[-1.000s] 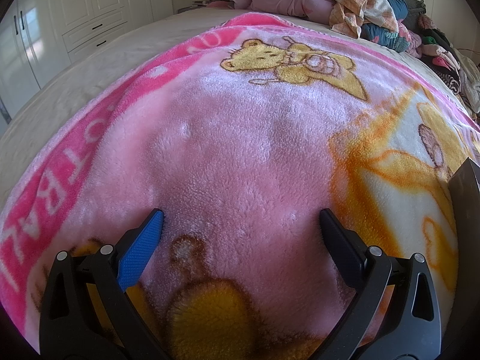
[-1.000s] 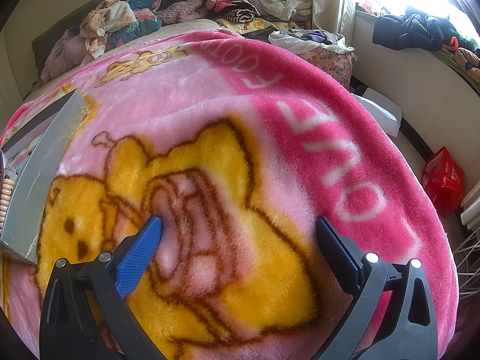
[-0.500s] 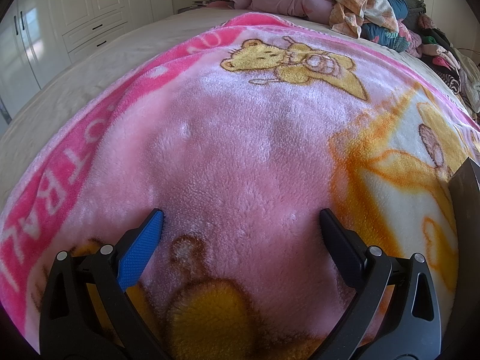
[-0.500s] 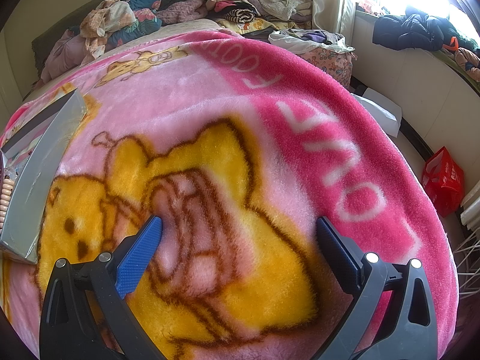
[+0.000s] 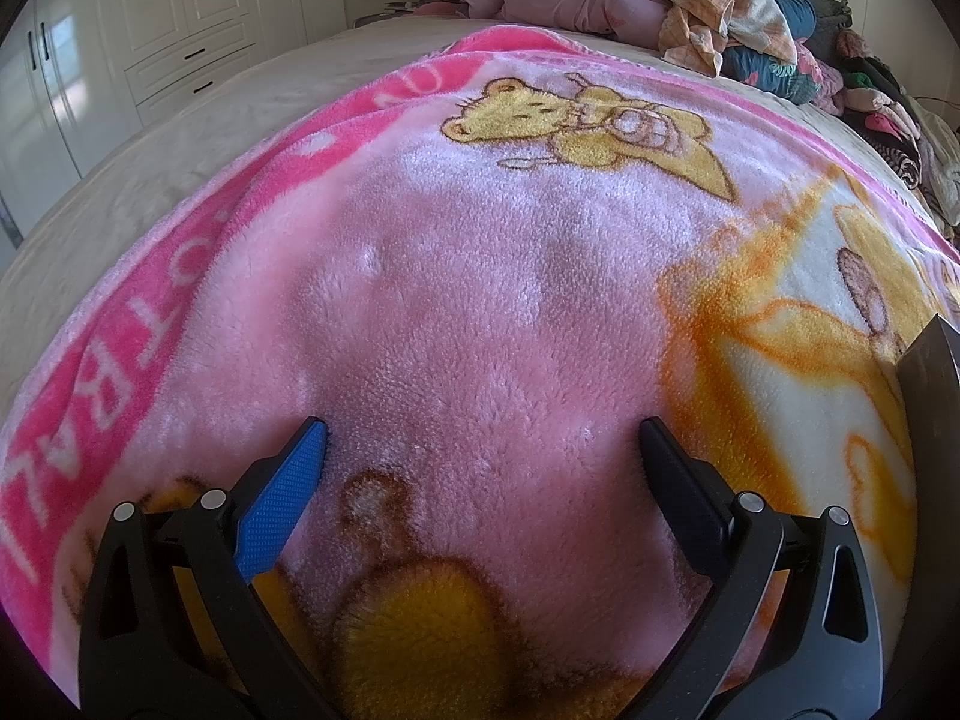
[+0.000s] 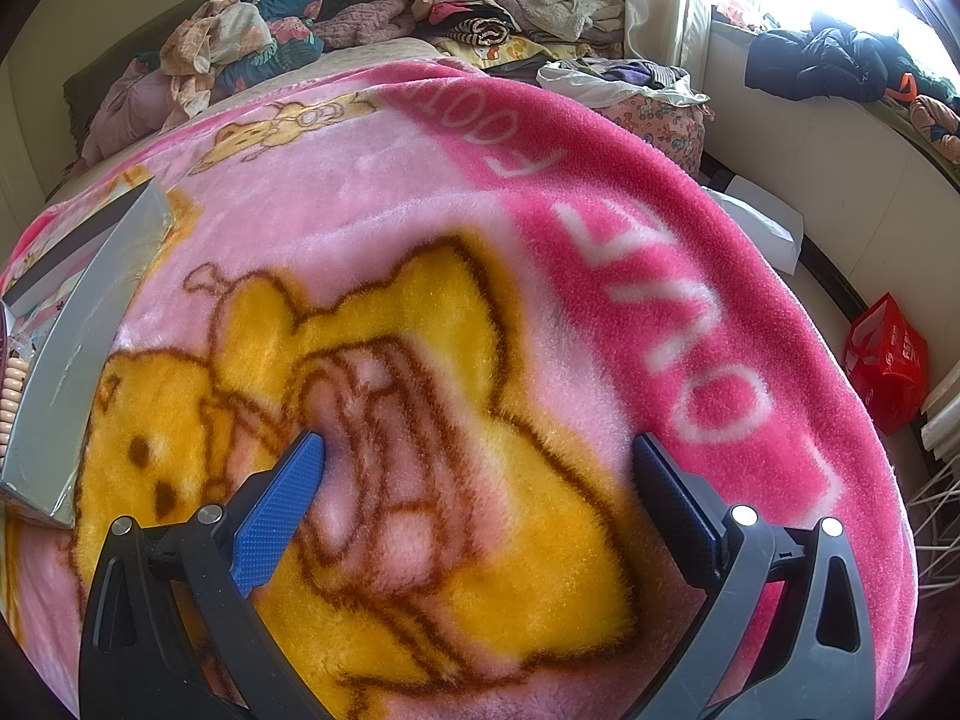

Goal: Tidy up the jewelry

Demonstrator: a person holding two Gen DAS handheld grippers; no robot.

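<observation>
Right wrist view only: grey open-lidded jewelry box [image 6: 78, 354] at left edge on pink fleece cartoon-bear blanket [image 6: 432, 192], beaded strand [image 6: 12, 396] inside (barely visible). Left wrist view: only dark box corner, far right. Left gripper [image 5: 480, 441], right gripper [image 6: 477, 450]: both spread wide, empty, over blanket.

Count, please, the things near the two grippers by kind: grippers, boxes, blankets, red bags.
Grippers: 2, the left gripper and the right gripper, both with jaws open and empty
Grey box: 1, holding beads
Pink blanket: 1
Red bag: 1
Total: 5
</observation>
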